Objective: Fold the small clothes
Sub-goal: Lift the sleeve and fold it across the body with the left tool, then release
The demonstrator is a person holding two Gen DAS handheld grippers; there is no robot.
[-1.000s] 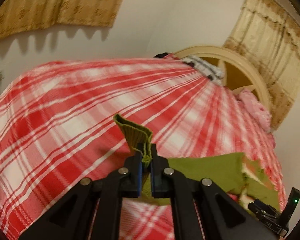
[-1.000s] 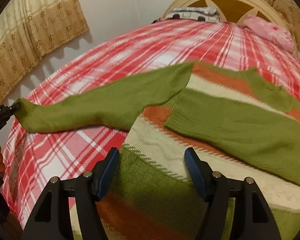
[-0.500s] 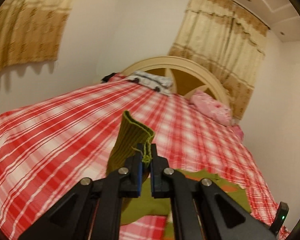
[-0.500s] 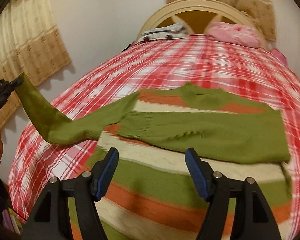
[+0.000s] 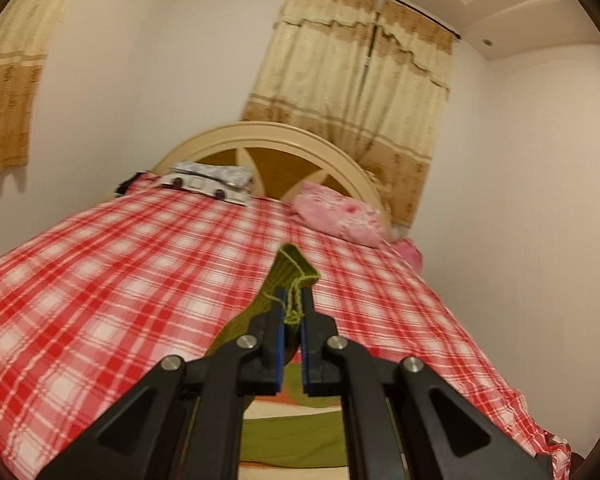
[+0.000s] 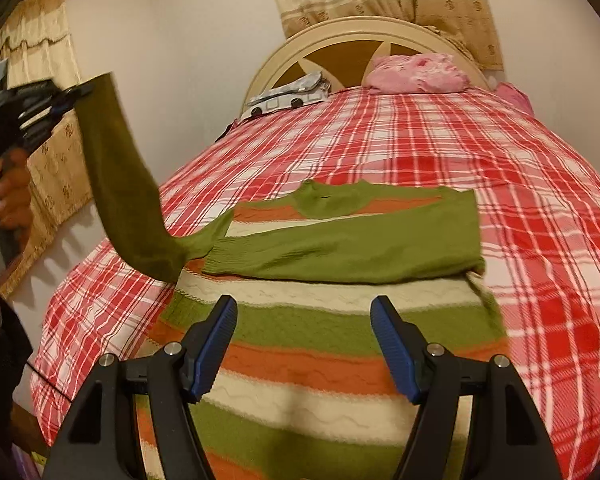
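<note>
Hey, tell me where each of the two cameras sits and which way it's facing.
Left wrist: on the left tongs, facing the headboard; tongs shut on the green cuff.
Right wrist: on the right tongs, open above the striped sweater; a hand shows at left, lifting the sleeve.
Shared: plaid bedspread, pink pillow, headboard, sleeve.

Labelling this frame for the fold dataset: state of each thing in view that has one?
left gripper: shut on the sleeve cuff, lifted off the bed
right gripper: open, empty, above the sweater
striped sweater: flat on the bed
left sleeve: raised, hanging from the left gripper
other sleeve: folded across the chest
plaid sheet: spread over the bed
curtains: drawn
</note>
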